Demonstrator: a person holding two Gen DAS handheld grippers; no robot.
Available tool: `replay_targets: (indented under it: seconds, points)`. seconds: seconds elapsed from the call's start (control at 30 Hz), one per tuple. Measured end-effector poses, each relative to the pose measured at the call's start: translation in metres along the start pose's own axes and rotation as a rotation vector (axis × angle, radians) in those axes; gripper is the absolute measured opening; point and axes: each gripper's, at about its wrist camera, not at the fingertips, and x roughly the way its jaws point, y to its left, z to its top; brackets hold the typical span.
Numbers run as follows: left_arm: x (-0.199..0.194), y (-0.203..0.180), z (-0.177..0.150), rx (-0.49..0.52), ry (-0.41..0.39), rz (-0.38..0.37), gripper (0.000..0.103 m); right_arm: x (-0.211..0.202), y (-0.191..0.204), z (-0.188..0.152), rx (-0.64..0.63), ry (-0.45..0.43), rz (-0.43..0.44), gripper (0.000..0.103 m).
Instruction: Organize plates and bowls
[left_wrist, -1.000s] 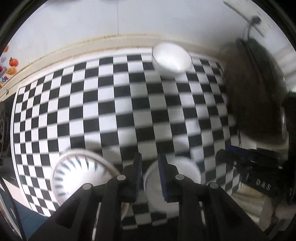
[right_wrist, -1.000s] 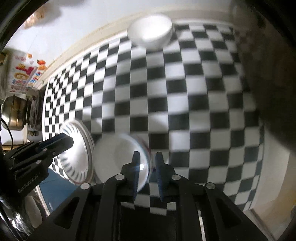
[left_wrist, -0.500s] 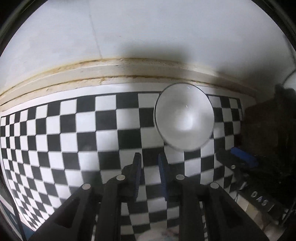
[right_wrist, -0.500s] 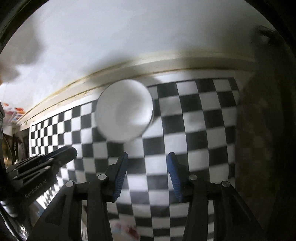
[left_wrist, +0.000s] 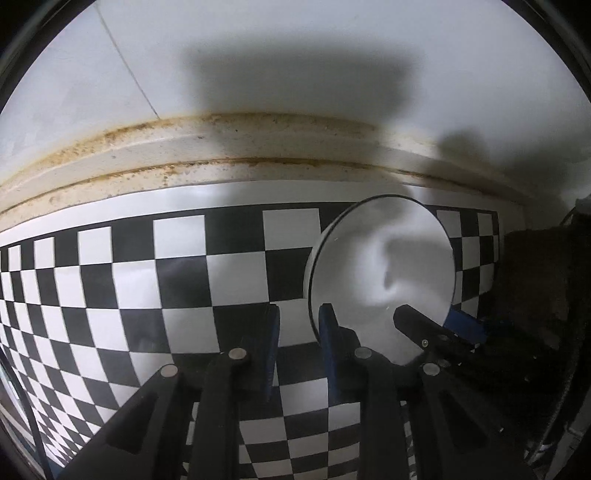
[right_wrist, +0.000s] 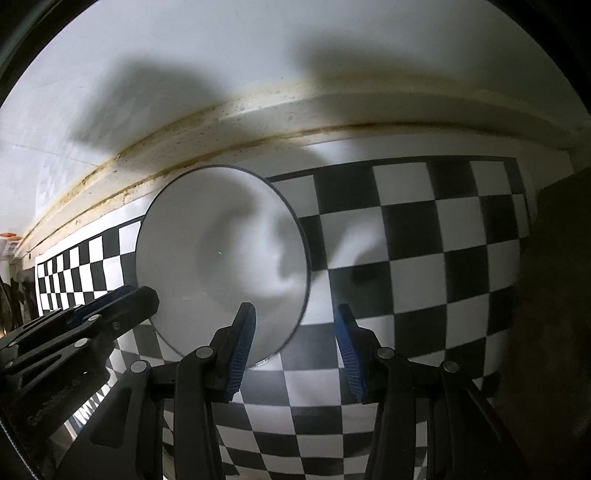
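At back of checkered table (left_wrist: 177, 280), near stained wall ledge (left_wrist: 229, 147): white bowl (left_wrist: 380, 273), upright, empty, dark thin rim line. Right tongs (right_wrist: 295, 339) spread wide, holding nothing, straddling bowl's near right rim: left pad (right_wrist: 242, 343) over the bowl interior, right pad (right_wrist: 349, 350) outside over the cloth; contact with the rim not certain. Left tongs (left_wrist: 297, 350) narrowly parted, empty, just left of bowl, right pad (left_wrist: 328, 343) beside or touching rim, cannot tell which. Right tongs also seen from left wrist view at bowl's far side. Likely step: rim pinch on bowl with right tongs, not closed yet. Risks: thin glossy rim, one-sided pinch, so bowl likely to tip or swing on lift; closing too shallow on the rim means slip and drop; both tongs crowding same bowl, collision or push toward ledge possible. Dark bulky object (right_wrist: 554, 295) at right edge, unidentifiable, may snag on swing-out. Other dishes not in view.
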Motion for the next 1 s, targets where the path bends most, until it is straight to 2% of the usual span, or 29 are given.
replay_targets:
  seconds: [0.13,0.17,0.2,0.3,0.37,0.7,1.0]
  points:
    - [0.013,0.002,0.007,0.0,0.025,-0.017,0.019,0.007,0.001,0.008,0.013,0.002,0.013,0.046]
    - [0.016,0.003,0.009,-0.001,0.03,-0.033,0.019,0.008,0.001,0.009,0.017,0.001,0.014,0.04]
    - [0.02,0.004,0.011,-0.002,0.034,-0.048,0.017,0.009,0.0,0.009,0.019,0.001,0.012,0.026]
    - [0.021,0.001,0.01,0.028,0.023,-0.043,0.01,0.013,-0.002,0.014,0.025,-0.001,-0.022,0.01]
    - [0.02,-0.004,0.008,0.045,0.018,-0.031,0.009,0.012,-0.005,0.015,0.043,-0.005,0.01,0.01]
    - [0.0,-0.01,-0.012,0.067,-0.025,-0.015,0.009,0.001,-0.01,0.003,0.038,-0.006,0.036,0.009]
    - [-0.066,-0.011,-0.06,0.1,-0.129,-0.023,0.009,-0.046,0.019,-0.051,-0.024,-0.072,0.069,0.01]
